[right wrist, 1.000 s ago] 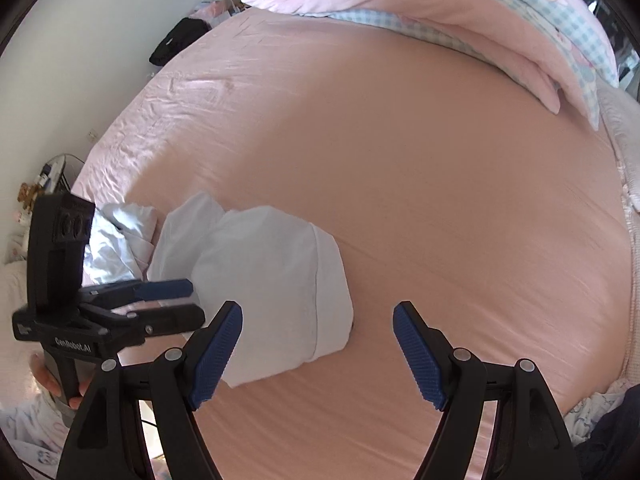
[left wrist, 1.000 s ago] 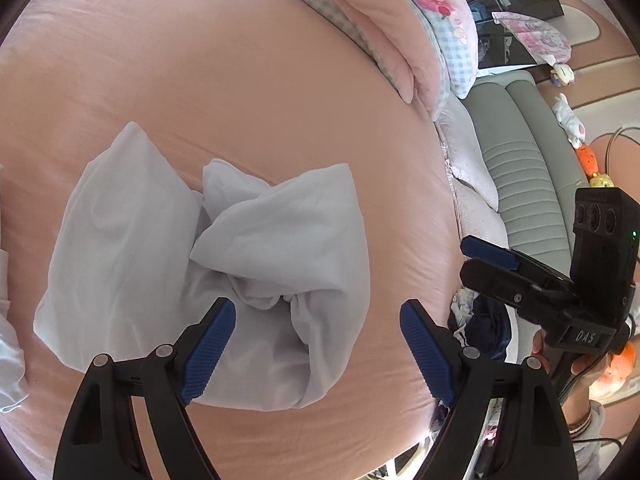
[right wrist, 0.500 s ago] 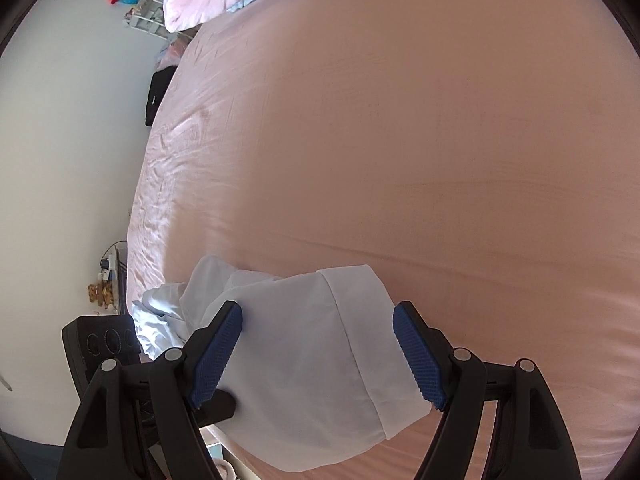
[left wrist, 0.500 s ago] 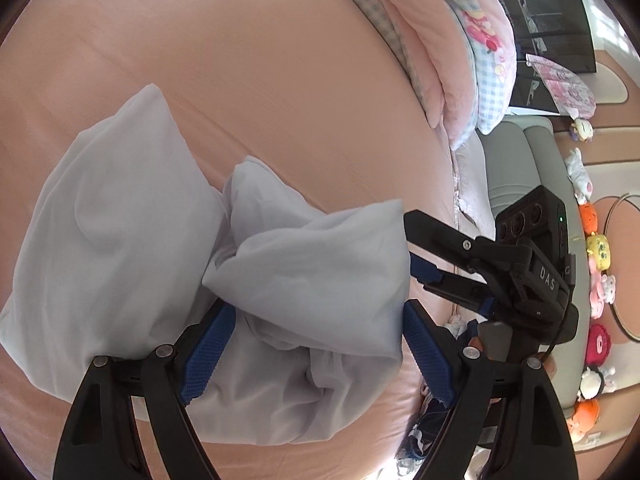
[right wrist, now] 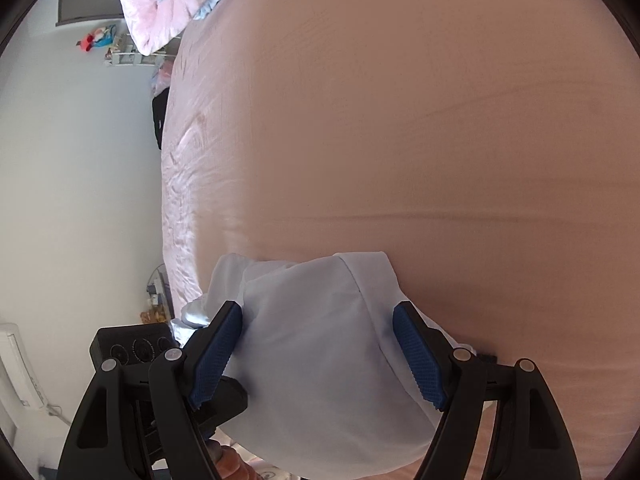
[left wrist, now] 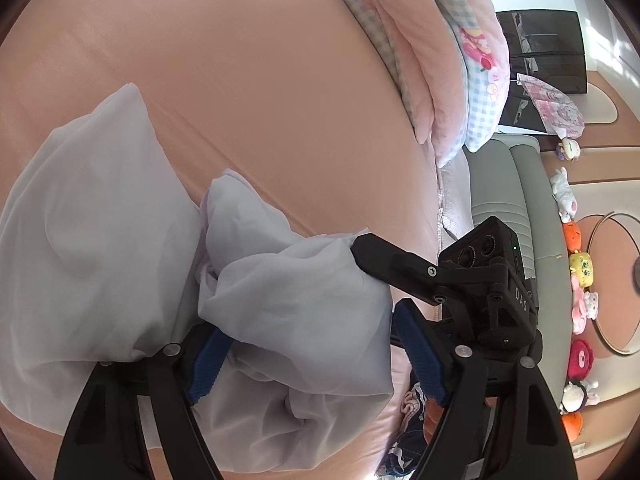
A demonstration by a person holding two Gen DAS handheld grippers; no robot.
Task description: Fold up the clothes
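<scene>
Straddling a soft, rumpled white garment on the smooth pink bedsheet.
Left gripper, ribbed blue pads, closing around bunched cloth; right gripper spread wide over its smoother fold.

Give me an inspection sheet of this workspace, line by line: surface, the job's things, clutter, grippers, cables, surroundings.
Surface: pink bed sheet, mostly smooth, wrinkled along its far edge.
Job's things: pale blue garment, bunched, lying on the sheet near both grippers.
Clutter: dark patterned clothes beside the bed; pink quilt heaped at the bed's end.
Grippers: left gripper closing, garment folds between its pads; right gripper open, straddling the garment's edge, pads not pressing.
Cables: a thin cord and plug strip on the floor by the wall.
Surroundings: grey sofa, row of plush toys, white wall.
</scene>
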